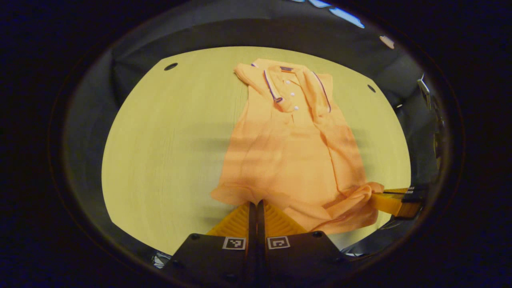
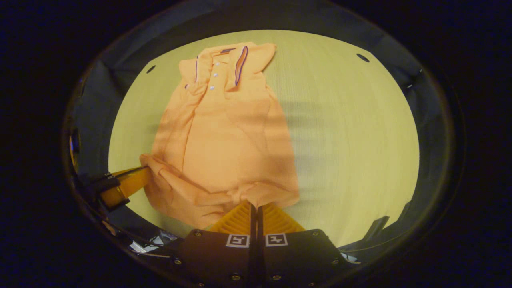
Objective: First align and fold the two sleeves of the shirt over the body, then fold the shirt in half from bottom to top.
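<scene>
Left tongs: left gripper [image 1: 256, 205] has its fingers drawn together with the near hem pinched between them, at the hem's left corner.
Right tongs: right gripper [image 2: 254, 205] likewise closed onto the hem, at the other corner; in the left gripper view it appears at the right, gripping bunched cloth.
Garment: orange short-sleeved polo shirt of soft knit [image 1: 288, 148], lying face up on the pale wooden tabletop [image 1: 168, 152], both sleeves already folded in over the body, so it reads as a narrow strip.
Collar: dark-trimmed collar with white buttons [image 1: 286, 86] at the far end, well apart from both tongs.
Long axis: runs straight away from the tongs, hem near, collar far.
Nearness: both hands equally near, each on its own hem corner.
Pose: both tongs low, just above the tabletop, pointing forward along the shirt.
Step judged: the bottom-to-top fold; I judge the hem must be lifted and carried forward to the collar, both corners level.
Risk: the right-hand corner is rumpled and may land crooked.
</scene>
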Tool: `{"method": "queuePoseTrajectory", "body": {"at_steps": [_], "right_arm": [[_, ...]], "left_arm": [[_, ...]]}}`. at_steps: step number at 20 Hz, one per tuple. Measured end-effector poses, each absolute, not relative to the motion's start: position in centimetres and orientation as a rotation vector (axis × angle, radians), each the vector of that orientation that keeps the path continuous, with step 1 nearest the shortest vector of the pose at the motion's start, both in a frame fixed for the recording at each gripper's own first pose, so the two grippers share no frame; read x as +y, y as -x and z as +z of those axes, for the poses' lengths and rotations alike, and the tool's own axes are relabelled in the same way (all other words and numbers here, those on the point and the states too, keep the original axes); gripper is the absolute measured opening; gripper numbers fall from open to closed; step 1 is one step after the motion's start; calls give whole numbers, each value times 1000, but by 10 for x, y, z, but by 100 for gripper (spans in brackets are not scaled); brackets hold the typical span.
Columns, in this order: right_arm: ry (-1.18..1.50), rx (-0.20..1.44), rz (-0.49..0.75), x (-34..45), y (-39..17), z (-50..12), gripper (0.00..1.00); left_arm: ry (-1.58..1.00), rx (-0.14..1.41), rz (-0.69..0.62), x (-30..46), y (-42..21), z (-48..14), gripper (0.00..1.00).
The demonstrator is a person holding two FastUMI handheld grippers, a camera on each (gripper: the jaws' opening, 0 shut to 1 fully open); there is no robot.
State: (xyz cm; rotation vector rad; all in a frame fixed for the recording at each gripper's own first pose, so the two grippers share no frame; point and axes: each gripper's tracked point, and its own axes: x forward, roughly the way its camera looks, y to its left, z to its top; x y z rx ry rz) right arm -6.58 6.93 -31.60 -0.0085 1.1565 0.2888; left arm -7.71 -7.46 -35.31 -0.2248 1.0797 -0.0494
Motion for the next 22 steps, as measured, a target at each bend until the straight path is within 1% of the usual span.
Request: {"method": "queuePoseTrajectory", "body": {"at_steps": [3,5,11,12,14,22], "right_arm": [[6,1093,285,69,28,-292,0],[1,1049,281,69,0,-276,0],[-30,925,279,76,-88,-231,0],[-36,905,280,78,-102,-223,0],[-47,867,280,80,-127,-209,0],[-97,746,255,97,-239,-174,0]], "left_arm": [[246,1024,-40,-68,38,-336,5],[262,986,-30,-63,11,-324,7],[320,866,-10,-45,-82,-281,5],[329,848,-7,-45,-97,-275,7],[340,812,-3,-41,-125,-264,5],[335,704,20,-23,-230,-257,5]]}}
